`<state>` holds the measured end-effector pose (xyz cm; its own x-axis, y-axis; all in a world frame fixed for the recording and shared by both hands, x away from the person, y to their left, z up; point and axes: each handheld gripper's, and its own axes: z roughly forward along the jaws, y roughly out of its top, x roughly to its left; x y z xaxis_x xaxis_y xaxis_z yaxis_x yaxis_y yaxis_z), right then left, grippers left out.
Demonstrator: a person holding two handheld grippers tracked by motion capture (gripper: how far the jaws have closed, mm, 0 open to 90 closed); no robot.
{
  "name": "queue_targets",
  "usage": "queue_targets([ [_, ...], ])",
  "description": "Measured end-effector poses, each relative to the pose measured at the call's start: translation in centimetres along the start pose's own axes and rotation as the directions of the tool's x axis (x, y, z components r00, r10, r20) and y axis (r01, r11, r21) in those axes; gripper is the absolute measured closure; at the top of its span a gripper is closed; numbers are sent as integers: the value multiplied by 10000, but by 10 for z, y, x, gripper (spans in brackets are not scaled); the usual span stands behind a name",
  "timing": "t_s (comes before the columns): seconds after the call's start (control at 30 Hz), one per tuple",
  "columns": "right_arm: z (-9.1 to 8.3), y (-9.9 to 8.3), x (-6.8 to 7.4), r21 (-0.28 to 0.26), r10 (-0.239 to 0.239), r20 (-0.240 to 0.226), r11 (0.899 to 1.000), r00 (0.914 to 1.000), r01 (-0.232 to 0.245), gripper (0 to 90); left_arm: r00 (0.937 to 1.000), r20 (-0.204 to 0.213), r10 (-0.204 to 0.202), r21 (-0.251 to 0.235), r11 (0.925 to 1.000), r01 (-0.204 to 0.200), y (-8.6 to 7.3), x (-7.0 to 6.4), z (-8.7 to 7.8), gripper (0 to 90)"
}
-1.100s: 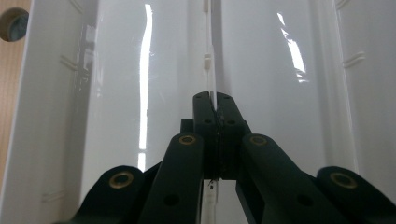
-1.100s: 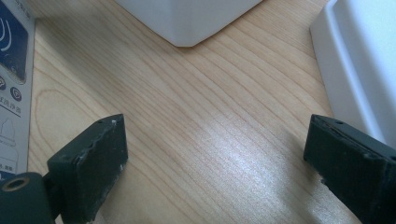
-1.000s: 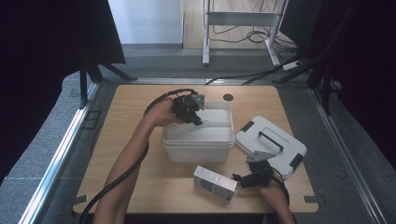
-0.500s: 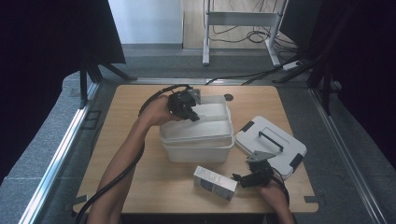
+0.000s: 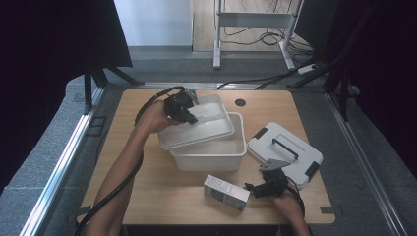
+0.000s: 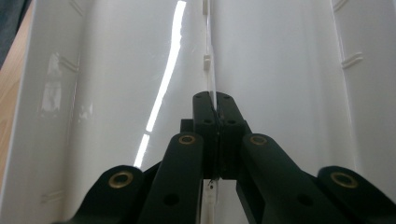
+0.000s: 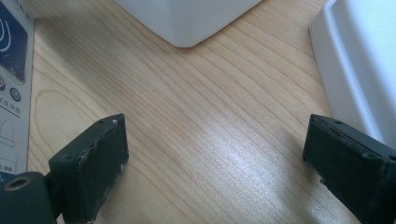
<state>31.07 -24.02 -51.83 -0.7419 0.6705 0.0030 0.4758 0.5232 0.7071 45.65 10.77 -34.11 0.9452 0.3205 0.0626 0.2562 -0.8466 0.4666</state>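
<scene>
A white storage bin (image 5: 212, 152) stands mid-table. Above its far left corner hangs a shallow white inner tray (image 5: 199, 127), tilted, with my left gripper (image 5: 183, 109) shut on its far left part. In the left gripper view the jaws (image 6: 214, 100) pinch a thin upright rib of the tray (image 6: 285, 70). My right gripper (image 5: 254, 187) rests open near the front edge, beside a small white and blue carton (image 5: 226, 192). The right gripper view has the open gripper (image 7: 215, 140) over bare wood, with the carton (image 7: 11, 70) at its left jaw.
The bin's white lid (image 5: 285, 147) with black handle and clips lies right of the bin; its edge (image 7: 359, 56) is near my right jaw. The bin's corner (image 7: 187, 18) is ahead. A round cable hole (image 5: 240, 102) sits at the table's back.
My left gripper has lifted the inner tray out of the bin and carried it up and to the left. The right gripper has stayed put.
</scene>
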Motion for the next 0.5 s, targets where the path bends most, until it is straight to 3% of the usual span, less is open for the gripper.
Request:
queue_targets([
  [0.1,0,0,0,1,5,0,10000,10000,-5,64,9985,-253,-491,10,9988,491,-10,5,-4,889],
  [0.3,0,0,0,7,22,-3,10000,10000,-22,64,9936,-485,-1020,-12,9948,1020,-23,10,-10,889],
  [0.33,0,0,0,10,29,-5,10000,10000,-29,64,9904,-573,-1261,-30,9920,1262,-28,12,-12,888],
  [0.5,0,0,0,10,25,-13,10000,10000,-25,65,9833,-770,-1650,-49,9863,1651,-38,15,-16,888],
])
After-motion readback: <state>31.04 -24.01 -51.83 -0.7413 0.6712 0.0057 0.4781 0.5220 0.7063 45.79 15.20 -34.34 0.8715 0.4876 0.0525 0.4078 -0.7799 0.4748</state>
